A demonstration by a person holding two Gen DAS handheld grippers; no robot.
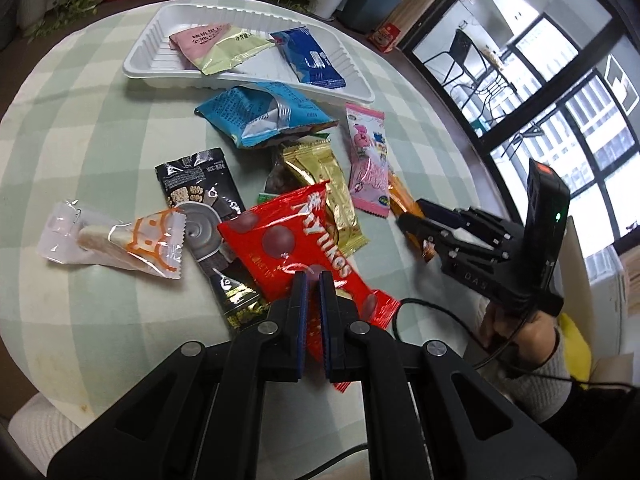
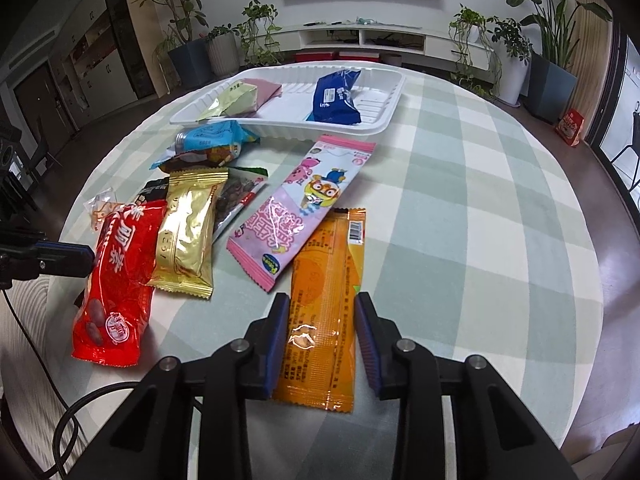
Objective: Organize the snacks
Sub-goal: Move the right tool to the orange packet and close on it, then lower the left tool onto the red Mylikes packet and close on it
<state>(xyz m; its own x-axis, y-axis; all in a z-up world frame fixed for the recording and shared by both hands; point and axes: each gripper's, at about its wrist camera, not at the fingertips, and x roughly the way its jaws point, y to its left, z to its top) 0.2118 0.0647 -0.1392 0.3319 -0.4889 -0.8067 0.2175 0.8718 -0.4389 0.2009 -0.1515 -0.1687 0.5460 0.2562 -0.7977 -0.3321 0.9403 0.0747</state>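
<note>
My left gripper is shut on the red snack packet, which passes between its blue pads; the right wrist view shows the packet tilted up off the cloth. My right gripper is shut on the long orange packet, its pads against the two long edges. The white tray at the far side holds a pink, a pale green and a dark blue packet. Loose between tray and grippers lie a light blue bag, a gold packet, a pink cartoon packet, a black packet and a clear wrapper.
The round table with a green checked cloth ends close to the right gripper; brown floor lies beyond. A person's hand holds the right gripper's handle. A black cable trails by the near left edge. Potted plants stand by the walls.
</note>
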